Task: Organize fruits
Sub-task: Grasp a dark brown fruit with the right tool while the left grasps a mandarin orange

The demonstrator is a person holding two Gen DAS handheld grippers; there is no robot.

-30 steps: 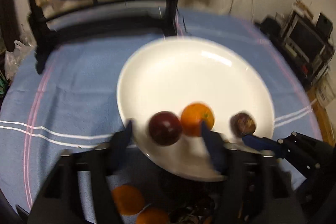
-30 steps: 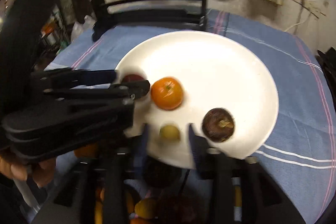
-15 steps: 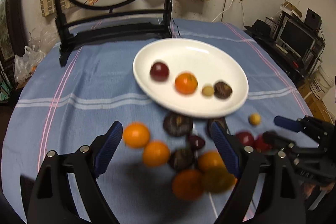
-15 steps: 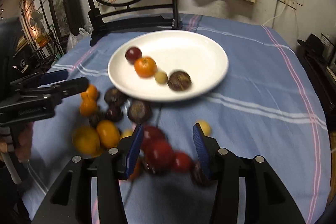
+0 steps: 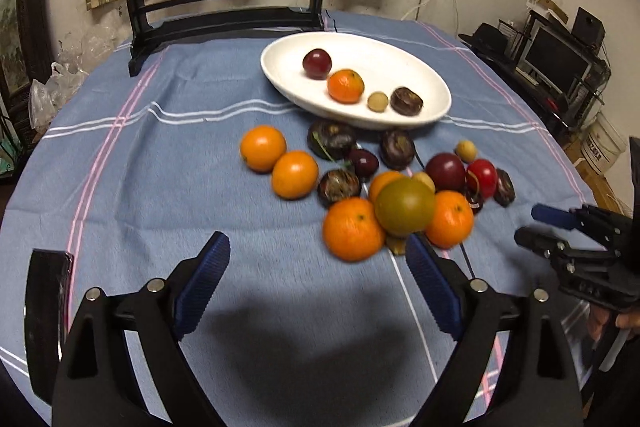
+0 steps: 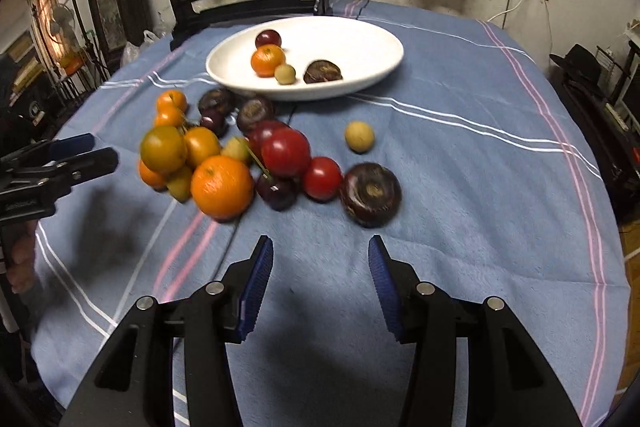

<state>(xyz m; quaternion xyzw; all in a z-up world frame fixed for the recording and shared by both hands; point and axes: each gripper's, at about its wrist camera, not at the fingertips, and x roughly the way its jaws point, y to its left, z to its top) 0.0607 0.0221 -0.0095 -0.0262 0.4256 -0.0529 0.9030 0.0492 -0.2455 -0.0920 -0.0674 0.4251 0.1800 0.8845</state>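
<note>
A white plate [image 5: 400, 67] [image 6: 360, 47] holds a dark red plum [image 5: 317, 63], an orange [image 5: 345, 85], a small yellow fruit [image 5: 377, 102] and a dark brown fruit [image 5: 406, 101]. Several loose fruits lie on the blue cloth before it: oranges [image 5: 263, 147] [image 6: 222, 187], a greenish orange [image 5: 405, 206], red tomatoes [image 6: 285, 151], dark fruits [image 6: 370, 194] and a yellow one [image 6: 360, 136]. My left gripper [image 5: 318, 259] is open and empty, near the pile. My right gripper [image 6: 320, 259] is open and empty, just short of the pile.
A round table with a blue striped cloth [image 5: 160, 187]. A black framed screen stand [image 5: 224, 11] stands behind the plate. A dark phone-like object [image 5: 46, 307] lies at the left edge. Shelves and a monitor [image 5: 556, 59] are off to the right.
Both grippers have pulled back from the plate toward the near side of the table. The loose fruit pile has come into view. A yellow fruit now lies on the plate.
</note>
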